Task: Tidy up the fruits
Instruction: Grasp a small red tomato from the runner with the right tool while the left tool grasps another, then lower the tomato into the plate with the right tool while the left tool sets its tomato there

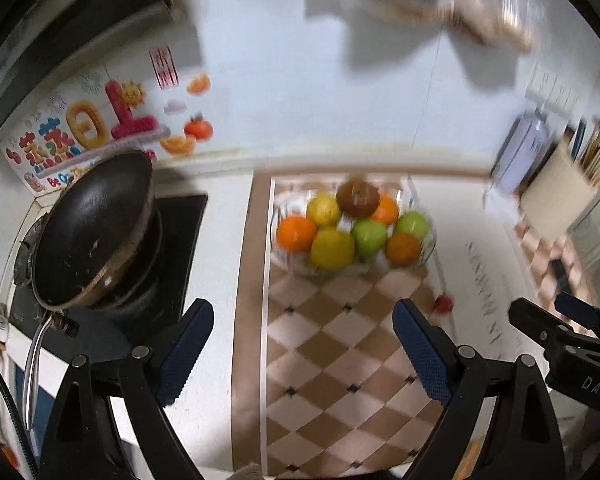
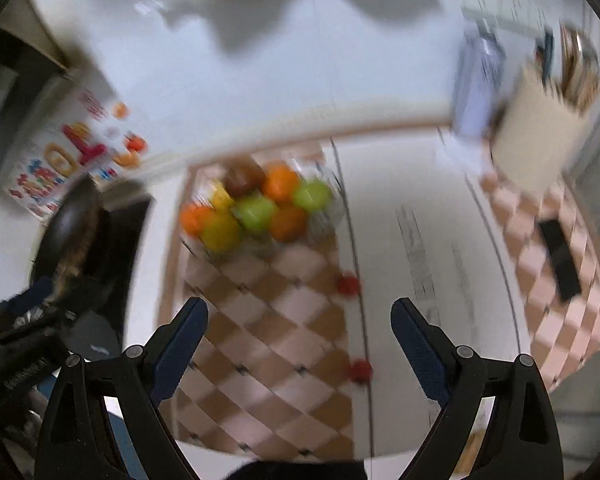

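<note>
A clear glass bowl (image 1: 288, 258) stands at the far end of a checkered mat (image 1: 340, 340) and holds several fruits: oranges (image 1: 296, 233), lemons (image 1: 332, 249), green apples (image 1: 369, 236) and a dark brown fruit (image 1: 357, 198) on top. The right wrist view shows the same bowl (image 2: 324, 224), blurred. My left gripper (image 1: 303, 320) hangs open well above the mat, short of the bowl, nothing between its fingers. My right gripper (image 2: 299, 320) is open too and empty; it shows at the left wrist view's right edge (image 1: 540, 316).
A black frying pan (image 1: 96, 224) sits on a stove (image 1: 180, 216) left of the mat. Small red objects (image 2: 348, 285) lie at the mat's right edge on a white board (image 2: 420, 240). A white utensil holder (image 1: 556, 196) and a bottle (image 1: 528, 148) stand far right. A dark phone-like slab (image 2: 560, 264) lies on a second checkered mat.
</note>
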Demonstrator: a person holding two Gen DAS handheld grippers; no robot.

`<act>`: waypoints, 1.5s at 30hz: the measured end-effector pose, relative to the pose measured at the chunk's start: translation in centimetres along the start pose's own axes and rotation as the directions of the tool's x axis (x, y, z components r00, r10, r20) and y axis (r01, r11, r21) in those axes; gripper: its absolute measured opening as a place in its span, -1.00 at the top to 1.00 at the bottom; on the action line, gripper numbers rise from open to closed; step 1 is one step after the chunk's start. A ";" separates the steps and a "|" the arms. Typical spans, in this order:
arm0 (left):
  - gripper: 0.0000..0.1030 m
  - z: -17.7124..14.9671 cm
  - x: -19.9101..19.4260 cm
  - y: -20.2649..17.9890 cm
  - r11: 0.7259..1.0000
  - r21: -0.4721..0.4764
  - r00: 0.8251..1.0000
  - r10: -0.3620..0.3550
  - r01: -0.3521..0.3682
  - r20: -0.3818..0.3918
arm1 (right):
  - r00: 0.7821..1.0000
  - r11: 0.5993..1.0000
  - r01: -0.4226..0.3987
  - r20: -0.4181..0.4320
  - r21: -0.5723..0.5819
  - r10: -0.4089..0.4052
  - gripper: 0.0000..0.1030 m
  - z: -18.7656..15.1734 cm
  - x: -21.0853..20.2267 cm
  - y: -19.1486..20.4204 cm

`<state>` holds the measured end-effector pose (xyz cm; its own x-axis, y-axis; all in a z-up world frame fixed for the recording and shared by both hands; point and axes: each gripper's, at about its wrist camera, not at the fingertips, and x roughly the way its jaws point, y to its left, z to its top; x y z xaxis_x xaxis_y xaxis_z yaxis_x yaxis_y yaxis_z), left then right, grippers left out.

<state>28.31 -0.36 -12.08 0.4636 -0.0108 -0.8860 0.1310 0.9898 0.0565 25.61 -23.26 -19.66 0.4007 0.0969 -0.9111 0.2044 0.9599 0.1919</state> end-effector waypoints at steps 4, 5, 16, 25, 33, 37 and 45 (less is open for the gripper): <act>-0.78 -1.9 3.9 -2.2 0.996 0.062 0.992 0.075 -0.069 -0.103 | 0.989 0.998 0.007 -0.145 0.060 0.002 -0.72 -2.8 6.1 -3.6; -0.78 -2.4 5.3 -3.0 0.994 0.082 0.986 0.085 -0.074 -0.141 | 0.985 0.997 0.003 -0.174 0.074 0.010 -0.64 -3.6 7.6 -4.3; -0.78 -3.0 12.5 -9.1 0.987 0.157 0.948 0.089 -0.042 -0.306 | 0.975 0.996 -0.083 -0.204 0.043 0.090 0.42 -5.9 12.6 -5.6; -0.78 -0.6 17.4 -15.8 0.986 0.122 0.916 -0.053 0.110 -0.398 | 0.982 0.990 -0.075 -0.162 0.122 0.094 0.42 -3.4 11.6 -11.6; -0.40 0.1 21.0 -21.3 0.964 0.181 0.895 -0.098 0.193 -0.435 | 0.985 0.986 -0.055 -0.153 0.160 0.079 0.42 -1.7 12.1 -14.8; 0.28 -0.4 22.2 -22.2 0.960 0.186 0.878 -0.100 0.208 -0.467 | 0.985 0.985 -0.057 -0.153 0.163 0.082 0.42 -1.4 12.1 -15.1; 0.45 -0.3 20.4 -20.3 0.963 0.149 0.896 -0.144 0.224 -0.419 | 0.985 0.986 -0.092 -0.129 0.142 0.110 0.42 0.4 11.6 -13.2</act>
<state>34.83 -20.66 -31.45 0.0295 -0.0928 -0.9952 0.3605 0.9297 -0.0760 27.88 -34.96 -32.60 0.3020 0.2352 -0.9238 0.2913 0.9000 0.3243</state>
